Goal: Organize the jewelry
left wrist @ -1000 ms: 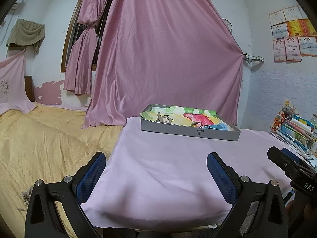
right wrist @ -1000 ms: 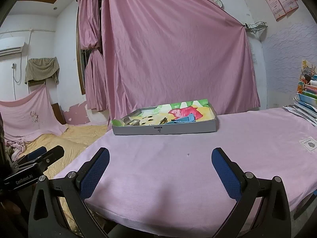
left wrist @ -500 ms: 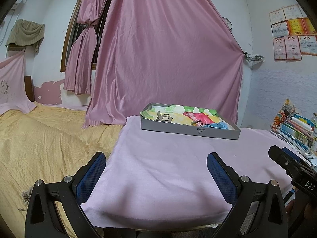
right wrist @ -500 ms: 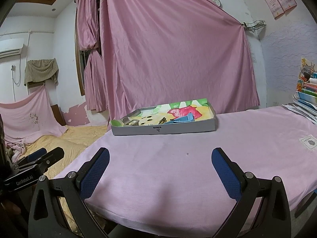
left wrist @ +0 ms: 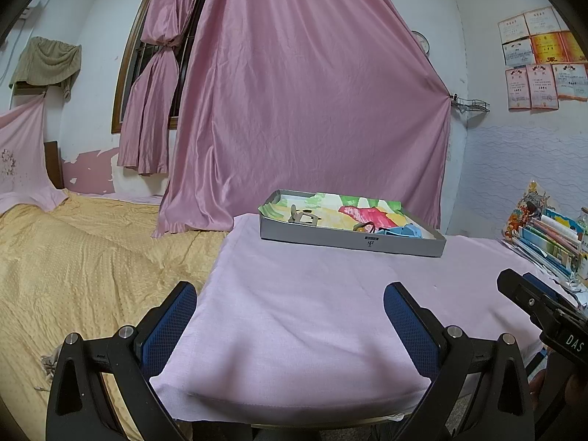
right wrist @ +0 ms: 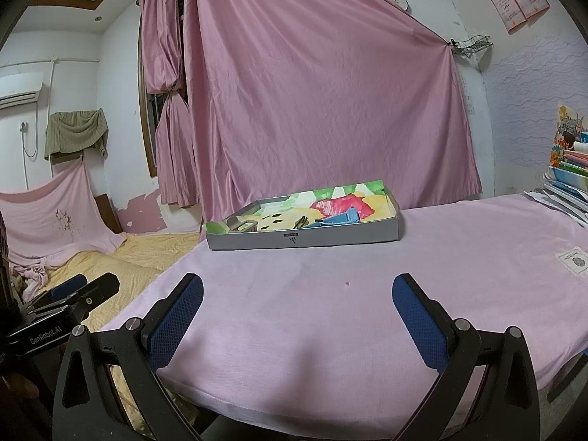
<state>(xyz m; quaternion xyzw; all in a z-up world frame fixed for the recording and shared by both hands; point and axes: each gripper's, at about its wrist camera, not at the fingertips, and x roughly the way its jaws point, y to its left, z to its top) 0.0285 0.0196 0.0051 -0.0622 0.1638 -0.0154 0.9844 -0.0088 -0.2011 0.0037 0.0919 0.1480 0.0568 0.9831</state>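
A shallow grey box (left wrist: 349,239) with a colourful paper lining sits at the far side of the pink-covered table (left wrist: 312,312); it also shows in the right wrist view (right wrist: 305,237). Small jewelry pieces lie inside: a brownish clip (left wrist: 303,217), a dark ring-like piece (left wrist: 365,226) and a light blue item (right wrist: 341,217). My left gripper (left wrist: 290,316) is open and empty above the table's near edge. My right gripper (right wrist: 297,308) is open and empty, also at the near edge, far from the box.
A bed with a yellow cover (left wrist: 73,257) lies left of the table. A pink curtain (left wrist: 305,110) hangs behind the box. Stacked books (left wrist: 547,235) stand at the table's right. A small white card (right wrist: 571,260) lies on the cloth at the right.
Both views have shifted only slightly; the box sits a touch lower and nearer in the frames. Both grippers stay open and empty.
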